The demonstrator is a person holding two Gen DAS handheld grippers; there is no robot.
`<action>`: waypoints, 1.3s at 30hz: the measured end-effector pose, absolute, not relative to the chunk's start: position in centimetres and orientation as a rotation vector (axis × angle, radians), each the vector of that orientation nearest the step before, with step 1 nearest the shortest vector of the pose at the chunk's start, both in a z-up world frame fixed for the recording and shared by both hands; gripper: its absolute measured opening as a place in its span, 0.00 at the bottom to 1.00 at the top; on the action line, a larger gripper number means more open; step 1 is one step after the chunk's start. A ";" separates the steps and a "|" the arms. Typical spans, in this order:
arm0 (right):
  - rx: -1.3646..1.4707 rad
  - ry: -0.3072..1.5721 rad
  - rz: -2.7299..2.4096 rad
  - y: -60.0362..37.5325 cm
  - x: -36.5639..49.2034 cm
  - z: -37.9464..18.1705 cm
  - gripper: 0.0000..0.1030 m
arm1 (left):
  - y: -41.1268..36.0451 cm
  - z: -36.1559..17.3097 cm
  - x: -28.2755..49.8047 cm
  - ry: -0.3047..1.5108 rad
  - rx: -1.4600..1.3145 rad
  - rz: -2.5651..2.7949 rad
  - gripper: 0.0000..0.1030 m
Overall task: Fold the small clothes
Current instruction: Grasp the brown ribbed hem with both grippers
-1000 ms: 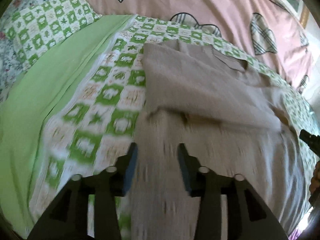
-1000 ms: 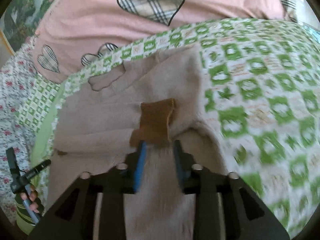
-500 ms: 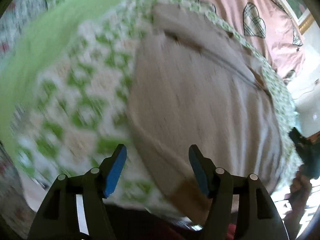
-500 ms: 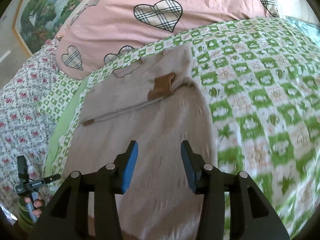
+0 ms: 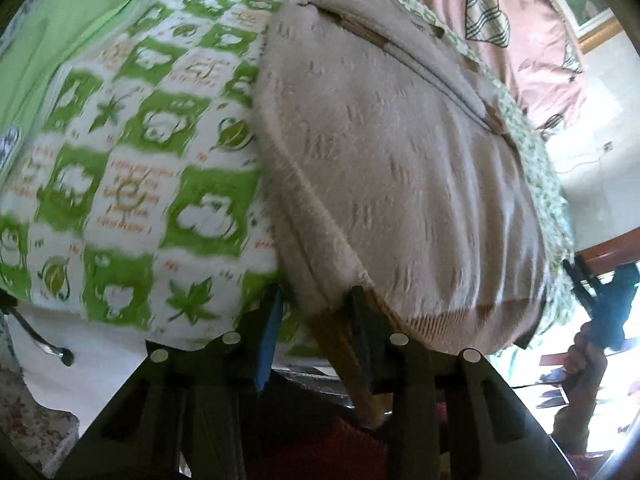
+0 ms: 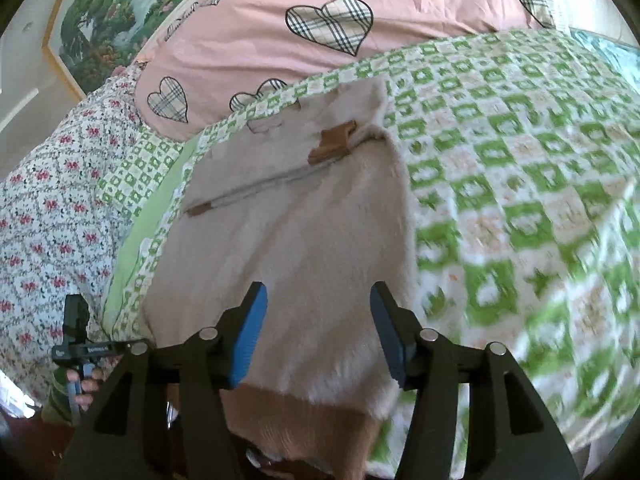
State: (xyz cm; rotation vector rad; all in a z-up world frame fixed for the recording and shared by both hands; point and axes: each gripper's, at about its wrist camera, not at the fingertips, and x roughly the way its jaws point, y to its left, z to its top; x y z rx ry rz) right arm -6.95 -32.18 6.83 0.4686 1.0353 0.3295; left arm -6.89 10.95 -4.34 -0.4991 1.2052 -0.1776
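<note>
A beige fleece garment (image 5: 400, 160) (image 6: 300, 240) lies flat on the bed, its upper part folded down, with a brown cuff (image 6: 332, 142) on top. Its brown ribbed hem (image 6: 300, 420) (image 5: 452, 320) hangs at the bed's near edge. My left gripper (image 5: 316, 306) sits at the garment's near left corner. Its jaws are closing with that corner between them, and a gap still shows at the left pad (image 5: 270, 320). My right gripper (image 6: 318, 292) hovers over the fleece just above the hem. Its jaws are opening and hold nothing.
A green-and-white checked sheet (image 5: 140, 140) (image 6: 520, 160) covers the bed. A pink duvet with plaid hearts (image 6: 280, 40) is heaped at the far side and floral bedding (image 6: 48, 200) lies at the left. A hand (image 5: 580, 364) holds a gripper handle by the bed's near edge.
Both grippers drew back from the fold to the garment's near hem. The right let go of the brown cuff and widened. The left spread wide, then narrowed around the corner.
</note>
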 end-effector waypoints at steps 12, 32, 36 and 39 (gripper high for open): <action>0.488 1.155 0.342 -33.7 -10.2 4.0 0.55 | 8.0 -4.6 -5.6 1.227 -0.490 -0.258 0.70; 0.627 1.166 0.587 -33.3 -11.8 0.6 0.36 | 8.3 -5.6 -7.7 1.171 -0.358 -0.379 0.35; 0.591 1.192 0.554 -32.7 -11.4 0.3 0.08 | 9.4 -5.7 -8.3 1.155 -0.369 -0.385 0.08; 0.656 1.157 0.553 -33.8 -11.8 0.7 0.08 | 10.0 -5.0 -9.1 1.096 -0.390 -0.382 0.07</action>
